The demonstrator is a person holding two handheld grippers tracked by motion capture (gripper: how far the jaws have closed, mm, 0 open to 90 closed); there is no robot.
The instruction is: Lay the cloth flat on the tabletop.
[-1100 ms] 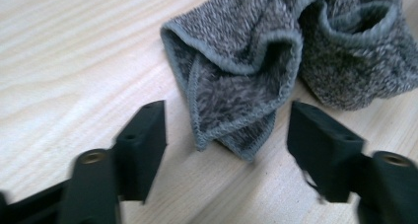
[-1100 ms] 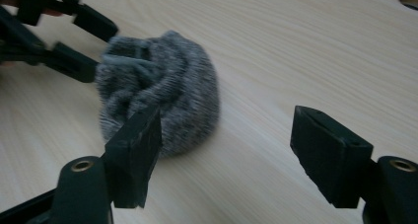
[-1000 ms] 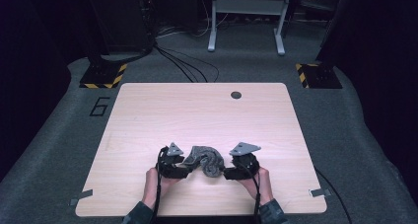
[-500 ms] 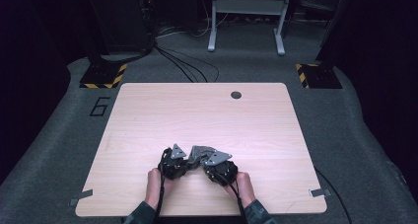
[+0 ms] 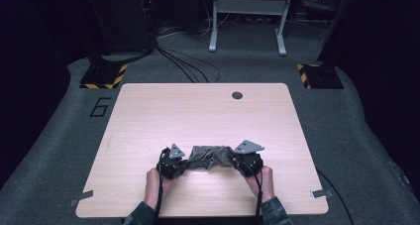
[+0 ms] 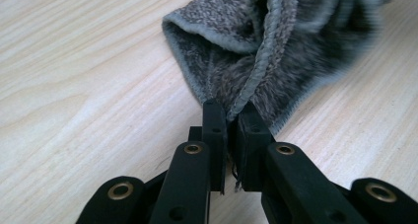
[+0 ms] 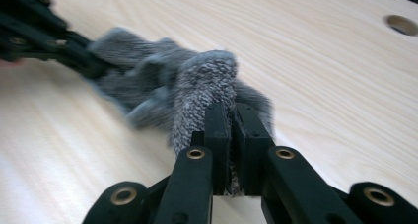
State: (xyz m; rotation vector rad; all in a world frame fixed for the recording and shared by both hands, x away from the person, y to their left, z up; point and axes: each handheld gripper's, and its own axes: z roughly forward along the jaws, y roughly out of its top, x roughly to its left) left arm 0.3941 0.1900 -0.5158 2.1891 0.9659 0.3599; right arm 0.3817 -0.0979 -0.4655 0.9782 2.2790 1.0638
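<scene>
both hands now sit wider apart, left tool (image 5: 184, 163) and right tool (image 5: 233, 160) each clenched on the grey sock (image 5: 208, 156) near the tabletop (image 5: 198, 111) front edge.

Grey knitted cloth (image 5: 208, 157) — crumpled, stretched along the table's near edge — fuzzy-textured.

Two black grippers, left gripper (image 5: 184, 166) low in the middle of the high view, right gripper (image 5: 233, 161) just to its right. Grey three-cornered plate (image 5: 174, 152) on top of the left one, another grey plate (image 5: 248, 146) on the right one. Thin black cable (image 5: 257, 195) down toward the bottom edge. Dark green patterned sleeves (image 5: 274, 214) at the bottom. Flat black jaws up close, with round brass-coloured rivets (image 6: 192, 148) on the black arms.
</scene>
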